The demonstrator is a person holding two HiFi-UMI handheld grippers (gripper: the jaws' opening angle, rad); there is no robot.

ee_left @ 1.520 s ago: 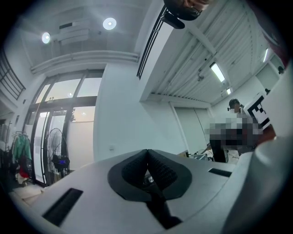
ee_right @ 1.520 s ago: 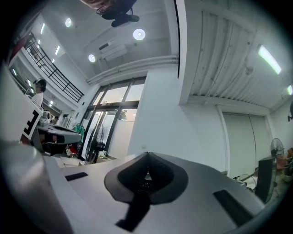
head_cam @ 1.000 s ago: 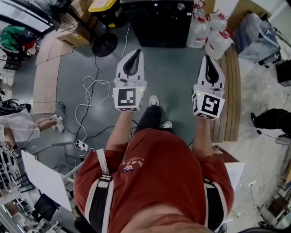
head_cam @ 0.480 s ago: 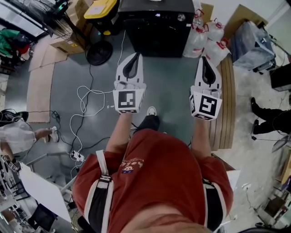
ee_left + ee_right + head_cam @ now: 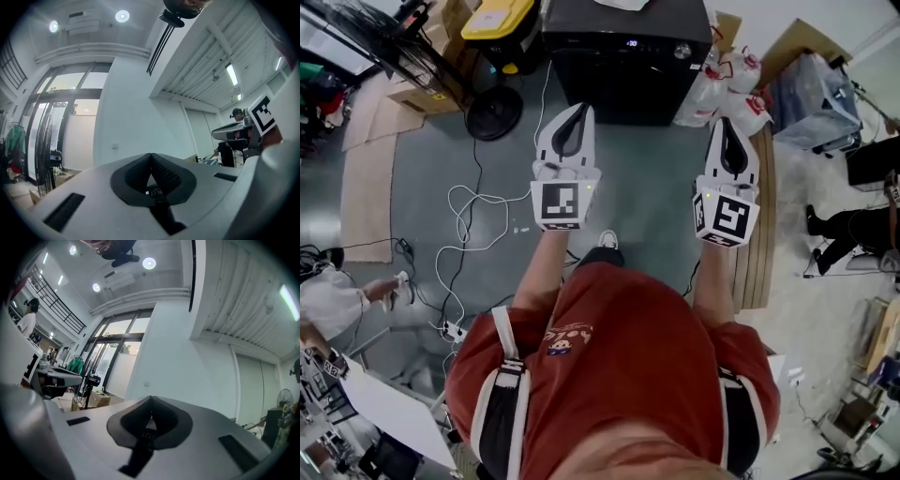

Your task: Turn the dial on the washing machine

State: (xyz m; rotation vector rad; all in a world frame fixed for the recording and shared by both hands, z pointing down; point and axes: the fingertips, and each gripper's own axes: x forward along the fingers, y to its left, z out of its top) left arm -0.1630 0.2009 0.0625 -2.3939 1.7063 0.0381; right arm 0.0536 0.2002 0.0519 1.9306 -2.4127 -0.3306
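The black washing machine (image 5: 623, 66) stands on the floor ahead of me at the top of the head view, with a small lit display and a silver dial (image 5: 682, 52) on its front panel. My left gripper (image 5: 574, 117) points toward the machine, a short way in front of it, shut with nothing between the jaws. My right gripper (image 5: 728, 127) is held level beside it, below and to the right of the dial, also shut and empty. In the left gripper view the left gripper (image 5: 151, 157) has its pads meeting, and the right gripper (image 5: 150, 401) shows the same in its own view.
A yellow-lidded bin (image 5: 497, 21) and a round fan base (image 5: 493, 112) sit left of the machine. White water jugs (image 5: 727, 75) stand to its right beside a curved wooden platform (image 5: 761, 216). Cables (image 5: 473, 225) trail over the grey floor. Another person's legs (image 5: 834, 230) are at the right.
I have walked forward: the washing machine has come closer and lower in the head view. Both grippers stay side by side, still shut.
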